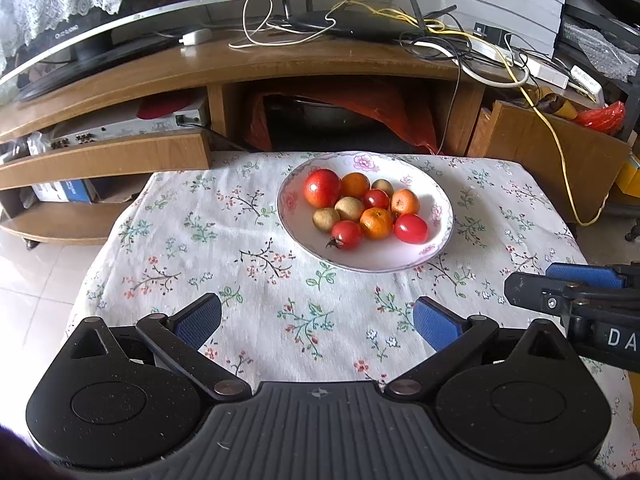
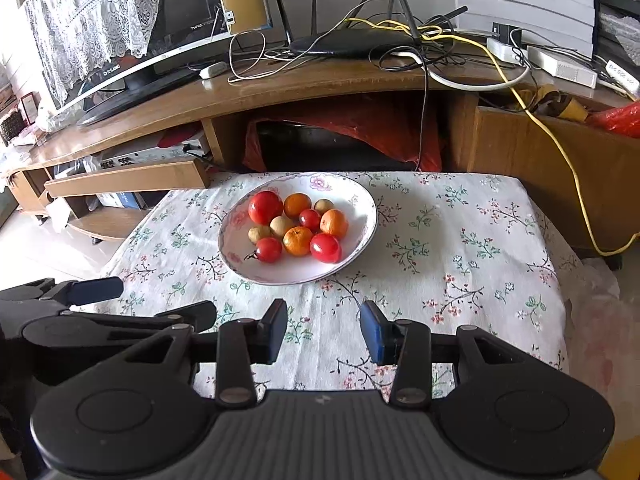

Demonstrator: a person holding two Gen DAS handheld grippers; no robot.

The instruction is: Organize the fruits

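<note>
A white floral plate (image 1: 404, 258) (image 2: 280, 274) sits on the flowered tablecloth (image 1: 200, 240) (image 2: 460, 248) and holds several fruits: a big red tomato (image 1: 322, 187) (image 2: 265, 207), small red tomatoes (image 1: 411, 228) (image 2: 325, 247), orange mandarins (image 1: 376, 223) (image 2: 298, 241) and tan longans (image 1: 326, 219) (image 2: 259, 234). My left gripper (image 1: 318, 322) is open and empty, near of the plate; it also shows in the right wrist view (image 2: 96, 290). My right gripper (image 2: 325, 330) is open and empty, near of the plate; its fingers show at the right of the left wrist view (image 1: 560, 284).
A wooden TV stand (image 1: 280, 64) (image 2: 320, 84) stands right behind the table with a TV (image 1: 80, 12), a router (image 1: 360, 24) (image 2: 352, 42) and tangled cables. A yellow cable (image 2: 560, 152) hangs down on the right. Tiled floor (image 1: 36, 280) lies to the left.
</note>
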